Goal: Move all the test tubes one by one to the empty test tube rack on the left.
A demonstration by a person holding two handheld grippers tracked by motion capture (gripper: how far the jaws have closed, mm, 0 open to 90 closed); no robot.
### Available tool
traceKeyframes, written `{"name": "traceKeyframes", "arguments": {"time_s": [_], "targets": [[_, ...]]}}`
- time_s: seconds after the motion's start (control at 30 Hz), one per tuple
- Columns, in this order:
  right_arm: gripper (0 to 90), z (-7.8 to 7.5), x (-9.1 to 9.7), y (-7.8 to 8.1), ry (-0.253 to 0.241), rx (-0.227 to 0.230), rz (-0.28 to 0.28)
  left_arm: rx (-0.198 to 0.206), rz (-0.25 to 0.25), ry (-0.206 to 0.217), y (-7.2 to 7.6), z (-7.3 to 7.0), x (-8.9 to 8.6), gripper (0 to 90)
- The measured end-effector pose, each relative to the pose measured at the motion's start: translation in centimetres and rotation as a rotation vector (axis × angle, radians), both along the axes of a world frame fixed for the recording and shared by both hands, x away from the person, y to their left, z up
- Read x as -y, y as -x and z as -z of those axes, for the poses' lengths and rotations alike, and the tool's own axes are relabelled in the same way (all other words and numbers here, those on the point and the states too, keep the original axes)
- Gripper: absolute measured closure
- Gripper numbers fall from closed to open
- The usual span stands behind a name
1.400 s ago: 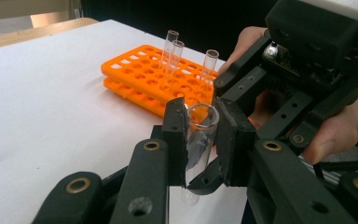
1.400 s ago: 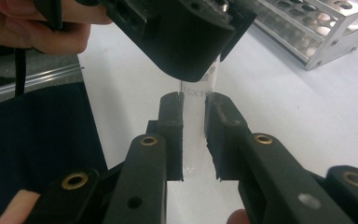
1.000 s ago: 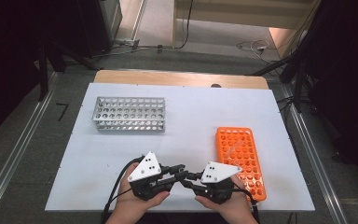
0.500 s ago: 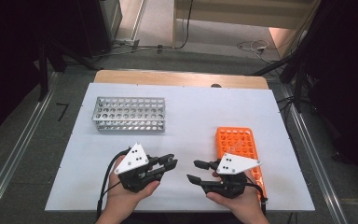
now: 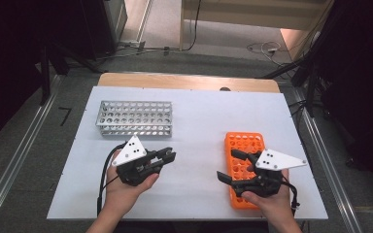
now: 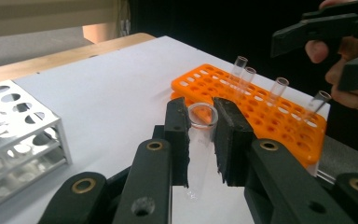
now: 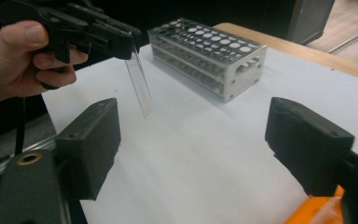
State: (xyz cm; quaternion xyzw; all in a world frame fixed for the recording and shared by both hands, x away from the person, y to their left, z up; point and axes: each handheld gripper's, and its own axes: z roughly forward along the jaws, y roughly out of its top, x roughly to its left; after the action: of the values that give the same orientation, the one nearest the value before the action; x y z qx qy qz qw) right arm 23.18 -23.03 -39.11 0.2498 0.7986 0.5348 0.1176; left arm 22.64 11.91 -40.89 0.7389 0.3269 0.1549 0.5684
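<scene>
- White tabletop (image 5: 194, 116) under the high camera, dark floor and rails all round it; I'm watching both hands at the near edge.
- My left gripper (image 5: 167, 155) sits at about 7 o'clock on the table, jaws pinched tight on a clear test tube (image 6: 199, 140). In the left gripper view the tube stands nearly upright between the pads, open mouth up, its rounded end hanging free below them.
- From the right gripper view I see that same tube (image 7: 140, 86) dangling off the left gripper (image 7: 133, 42), tilted a little, above bare tabletop and apart from both racks.
- Right gripper (image 5: 230, 165) is at about 5 o'clock, over the near left corner of the orange rack (image 5: 245, 145). Its jaws have just been opening and now stand wide apart with nothing between them, just white table showing in the gap.
- Against a second ago: the two grippers were nose to nose at 6 o'clock, almost touching. Now they're well apart, the left one gone off toward 7, the right one toward 5 and over the orange rack.
- Orange rack lies at 4 o'clock; the left gripper view shows four clear tubes (image 6: 279, 88) standing in it.
- Metal rack (image 5: 133, 118) sits at 10 o'clock, same spot as before, holes looking bare from above.
</scene>
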Motion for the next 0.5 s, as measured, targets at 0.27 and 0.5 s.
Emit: {"name": "traceKeyframes", "arguments": {"time_s": [0.27, 0.5], "targets": [[0.9, -0.4, 3.2, -1.2, -0.019, 0.002, 0.068, -0.003, -0.04, 0.016, -2.2, -0.1, -0.8, 75.3], [0.0, 0.6, 5.5, -2.4, -0.028, -0.009, 0.101, -0.004, -0.061, 0.01, -4.0, -0.4, -1.1, 75.2]]}}
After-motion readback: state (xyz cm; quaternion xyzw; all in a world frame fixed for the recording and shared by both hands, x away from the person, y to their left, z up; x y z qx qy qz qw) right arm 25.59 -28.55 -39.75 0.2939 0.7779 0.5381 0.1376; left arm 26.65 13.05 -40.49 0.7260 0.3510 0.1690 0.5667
